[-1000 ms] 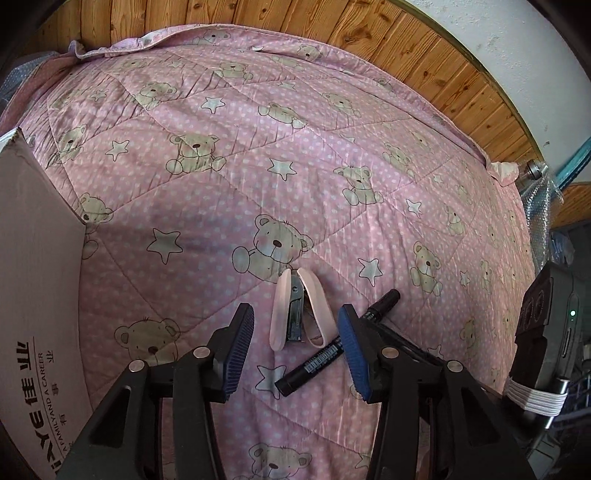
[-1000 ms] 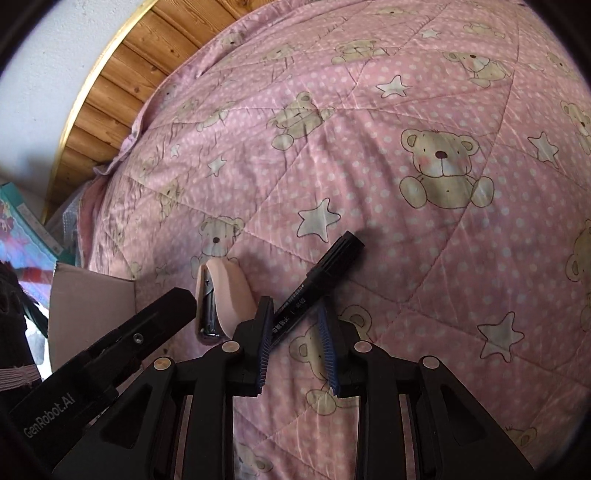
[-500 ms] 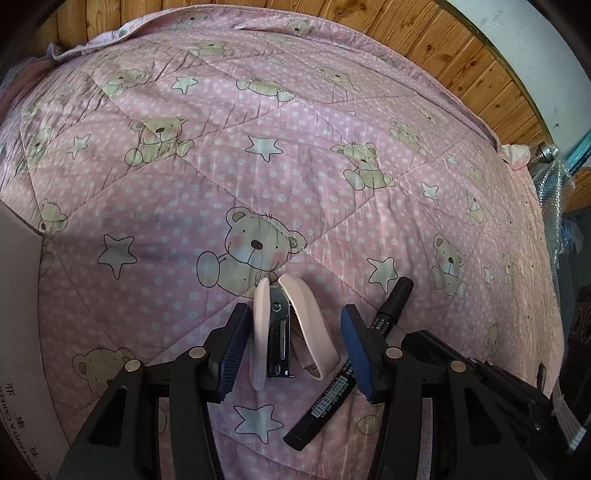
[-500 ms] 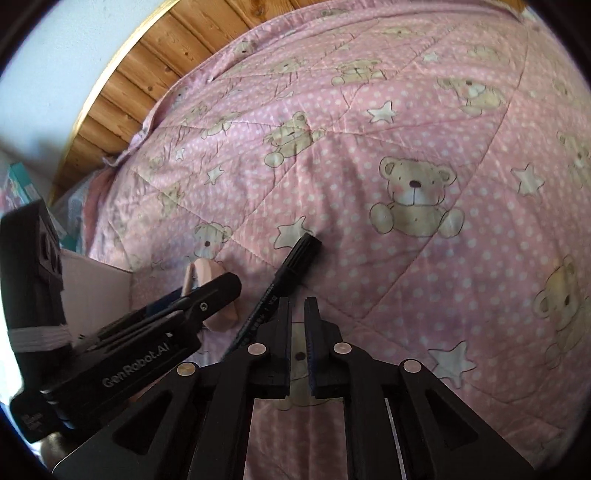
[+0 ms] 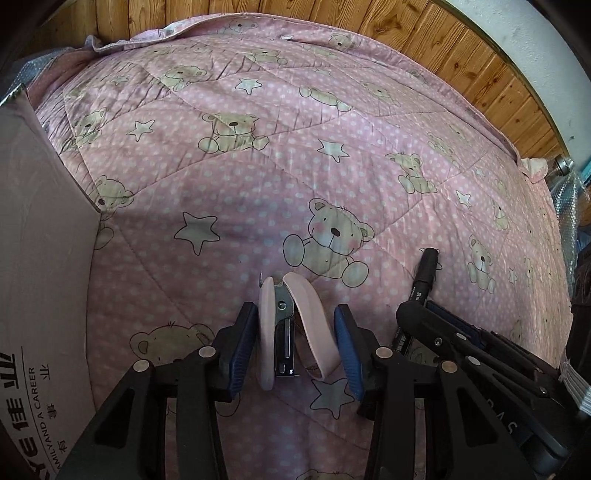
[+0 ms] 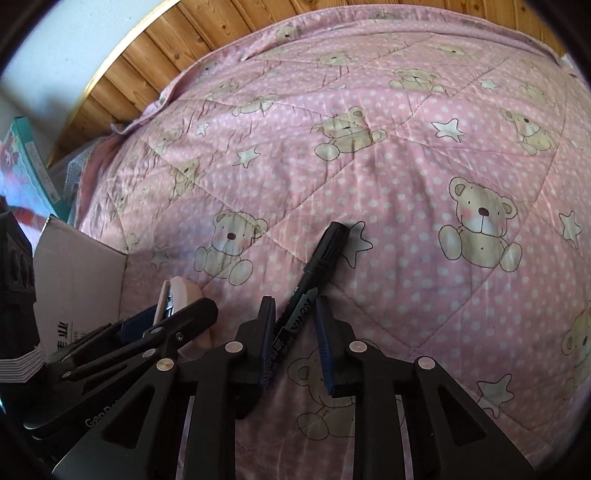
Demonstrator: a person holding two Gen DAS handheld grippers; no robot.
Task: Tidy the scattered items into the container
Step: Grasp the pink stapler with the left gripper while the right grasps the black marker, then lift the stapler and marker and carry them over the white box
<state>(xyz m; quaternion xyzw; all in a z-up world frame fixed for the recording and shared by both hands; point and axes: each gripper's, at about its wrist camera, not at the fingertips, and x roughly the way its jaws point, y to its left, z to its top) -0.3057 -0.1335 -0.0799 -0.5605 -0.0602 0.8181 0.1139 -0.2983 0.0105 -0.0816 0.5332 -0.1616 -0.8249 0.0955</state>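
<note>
A pink stapler (image 5: pixel 308 325), sprung open, lies on the bear-print quilt (image 5: pixel 258 184) between the blue pads of my left gripper (image 5: pixel 295 314). That gripper is open; the left pad is against the stapler's side and the right pad is just short of it. A black marker (image 6: pixel 314 273) lies slanted on the quilt with its lower half between the fingers of my right gripper (image 6: pixel 295 306), which is open, the marker resting near the left pad. The two grippers sit side by side. The cardboard box (image 5: pixel 44 295) stands at the left.
The box wall (image 6: pixel 81 280) rises just left of the left gripper (image 6: pixel 166 328). Wooden wall panelling (image 5: pixel 332 26) borders the far side of the bed. A teal carton (image 6: pixel 26 166) and clutter lie beyond the bed's left edge. Open quilt stretches ahead.
The left gripper has pushed forward and narrowed around the stapler. The right gripper, nearly shut beside the marker half a second ago, now stands open with the marker between its fingers.
</note>
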